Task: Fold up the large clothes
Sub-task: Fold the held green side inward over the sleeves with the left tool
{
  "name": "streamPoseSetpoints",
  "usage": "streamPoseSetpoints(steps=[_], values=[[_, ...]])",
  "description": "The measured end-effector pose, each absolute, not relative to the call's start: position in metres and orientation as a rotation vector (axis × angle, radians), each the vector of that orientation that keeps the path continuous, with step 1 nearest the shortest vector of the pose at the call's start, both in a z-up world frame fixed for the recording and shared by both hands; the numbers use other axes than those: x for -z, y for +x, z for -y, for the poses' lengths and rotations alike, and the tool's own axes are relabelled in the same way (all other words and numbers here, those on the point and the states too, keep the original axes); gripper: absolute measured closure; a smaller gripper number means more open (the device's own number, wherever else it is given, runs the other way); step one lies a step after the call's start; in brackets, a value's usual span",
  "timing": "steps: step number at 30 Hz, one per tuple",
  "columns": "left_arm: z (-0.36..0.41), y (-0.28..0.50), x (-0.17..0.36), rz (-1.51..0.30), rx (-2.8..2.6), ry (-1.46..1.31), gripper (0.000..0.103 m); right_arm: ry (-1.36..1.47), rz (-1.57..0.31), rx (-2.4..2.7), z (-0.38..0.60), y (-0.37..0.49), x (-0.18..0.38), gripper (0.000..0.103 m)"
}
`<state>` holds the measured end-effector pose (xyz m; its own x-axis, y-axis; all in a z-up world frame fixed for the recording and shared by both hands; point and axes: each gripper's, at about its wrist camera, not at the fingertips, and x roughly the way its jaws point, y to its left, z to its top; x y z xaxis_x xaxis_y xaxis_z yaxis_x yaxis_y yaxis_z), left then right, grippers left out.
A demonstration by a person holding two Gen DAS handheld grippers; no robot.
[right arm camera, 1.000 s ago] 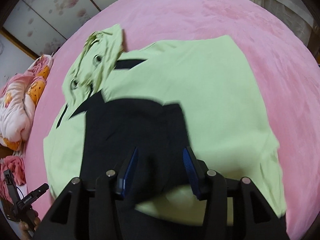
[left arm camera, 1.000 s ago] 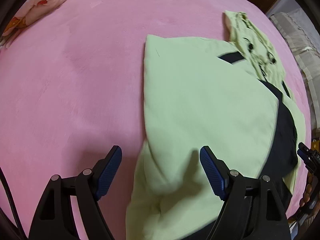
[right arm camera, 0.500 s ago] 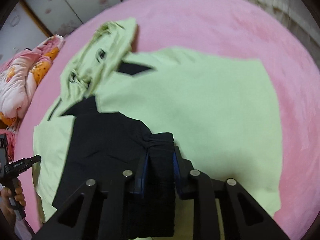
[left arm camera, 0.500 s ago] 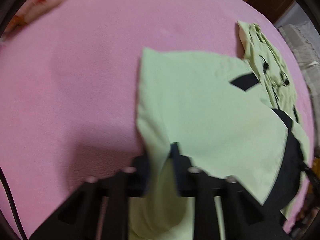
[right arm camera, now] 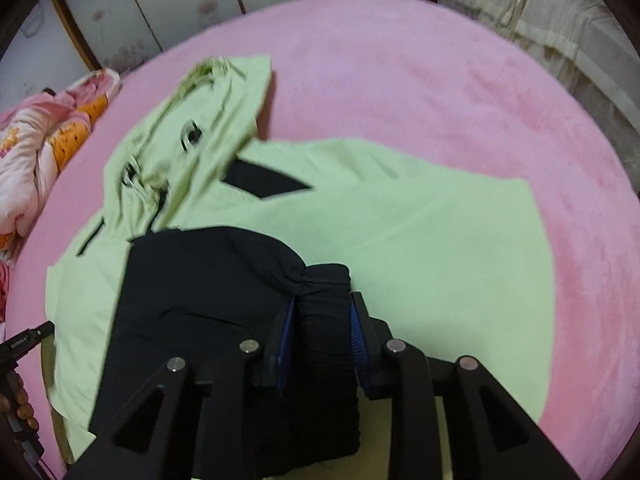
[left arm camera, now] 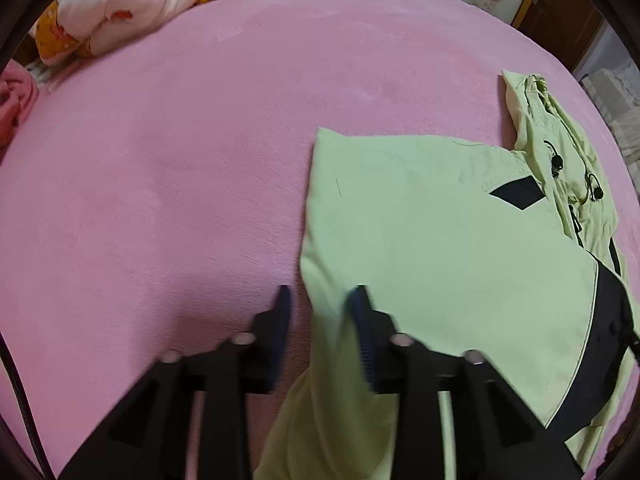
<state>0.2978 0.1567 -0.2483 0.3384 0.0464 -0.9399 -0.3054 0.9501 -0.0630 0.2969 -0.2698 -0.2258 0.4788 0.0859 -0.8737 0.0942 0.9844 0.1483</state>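
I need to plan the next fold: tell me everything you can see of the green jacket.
The green jacket lies spread on the pink bed cover, light green woven fabric with black panels and a crumpled hood at the far end. Its black sleeve lies across the body, its ribbed cuff between the opening right gripper. The opening left gripper straddles its green edge.

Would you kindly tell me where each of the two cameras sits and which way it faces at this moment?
Left wrist view: sits on the left tool, facing steeply down at the green jacket edge between its opening jaws; only the tool's fingers show.
Right wrist view: sits on the right tool, facing down at the black cuff between its opening jaws; at the left edge a hand holds the other tool.
Both share the jacket, its hood, the pink bed cover and the floral quilt.
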Motion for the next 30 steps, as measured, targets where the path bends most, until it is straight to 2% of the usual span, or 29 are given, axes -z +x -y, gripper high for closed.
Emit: streamPoseSetpoints(steps=[1,3,9,13,18,24,30], values=[[-0.155,0.296,0.241,-1.193,-0.236,-0.23,0.056,0.186,-1.056,0.013,0.269,0.293,0.22,0.072],[-0.149,0.291,0.227,-1.16,-0.23,-0.211,0.052,0.19,-1.016,0.022,0.268,0.284,0.207,0.07],[-0.101,0.273,0.198,-1.104,-0.142,-0.233,0.051,0.217,-1.007,-0.056,0.237,0.255,0.193,0.07],[-0.056,0.257,0.205,-1.135,-0.054,-0.243,0.051,0.241,-1.053,-0.194,0.196,0.239,0.203,0.07],[-0.021,0.235,0.24,-1.225,-0.019,-0.22,0.051,0.209,-1.11,-0.298,0.157,0.226,0.222,0.07],[-0.036,0.22,0.261,-1.239,-0.078,-0.127,0.051,0.019,-1.149,-0.203,0.169,0.214,0.251,0.072],[-0.065,0.222,0.259,-1.246,-0.124,-0.166,0.051,0.091,-1.155,-0.125,0.23,0.21,0.245,0.072]])
